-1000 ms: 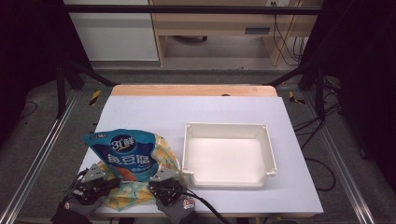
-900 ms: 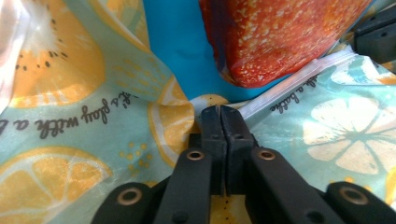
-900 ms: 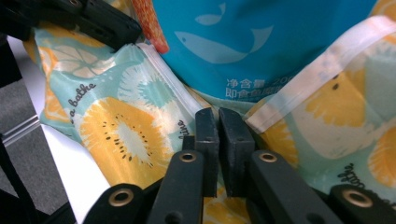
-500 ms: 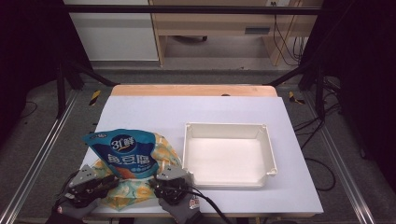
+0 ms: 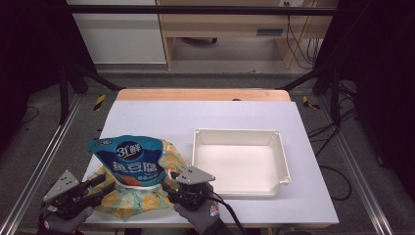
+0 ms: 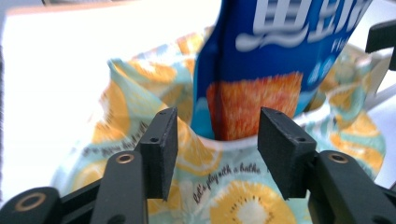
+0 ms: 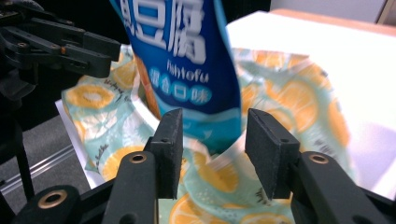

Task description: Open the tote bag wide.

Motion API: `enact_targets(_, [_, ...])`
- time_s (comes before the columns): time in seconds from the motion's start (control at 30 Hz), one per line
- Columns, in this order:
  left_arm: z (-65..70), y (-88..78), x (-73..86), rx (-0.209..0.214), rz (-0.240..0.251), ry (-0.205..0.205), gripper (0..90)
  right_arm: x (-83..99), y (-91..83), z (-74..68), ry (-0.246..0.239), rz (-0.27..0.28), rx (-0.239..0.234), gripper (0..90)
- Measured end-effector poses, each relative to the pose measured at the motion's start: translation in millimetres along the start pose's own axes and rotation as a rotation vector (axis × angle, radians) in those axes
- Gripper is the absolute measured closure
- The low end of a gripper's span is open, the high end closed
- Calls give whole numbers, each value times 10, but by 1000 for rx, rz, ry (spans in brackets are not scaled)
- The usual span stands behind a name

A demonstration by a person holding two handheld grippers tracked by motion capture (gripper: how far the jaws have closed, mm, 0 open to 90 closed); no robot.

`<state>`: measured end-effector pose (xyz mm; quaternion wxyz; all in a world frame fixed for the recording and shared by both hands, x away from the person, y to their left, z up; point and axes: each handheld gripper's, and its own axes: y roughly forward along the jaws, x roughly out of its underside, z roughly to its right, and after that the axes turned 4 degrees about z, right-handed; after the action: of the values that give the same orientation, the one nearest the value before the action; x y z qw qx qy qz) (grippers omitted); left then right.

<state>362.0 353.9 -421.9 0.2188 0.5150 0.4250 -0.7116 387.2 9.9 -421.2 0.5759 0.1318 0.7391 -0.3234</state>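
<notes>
Beside the bag (image 5: 139, 196), both claws have opened.

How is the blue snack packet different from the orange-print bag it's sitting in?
The blue snack packet is glossy, with white lettering, while the orange-print bag is pale teal patterned with orange slices. The packet stands upright; the bag lies slumped and crumpled on the table. The packet sticks out of the bag's mouth, so the bag wraps its lower part. Both sit at the table's near left, beside the white tray.

Table (image 5: 244, 117) brightly, evenly lit under dark surroundings; near-white glare in both gripper views; snack bag (image 7: 187, 60) lettering motion-blurred.
</notes>
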Motion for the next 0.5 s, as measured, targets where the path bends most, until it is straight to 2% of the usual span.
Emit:
enact_targets(0.3, [17,-107,-199,-7,52,22,413,-201,-203,123,-19,42,22,478])
enact_targets(0.5, [36,-157,-364,-9,78,38,363,-337,-305,216,-12,71,25,435])
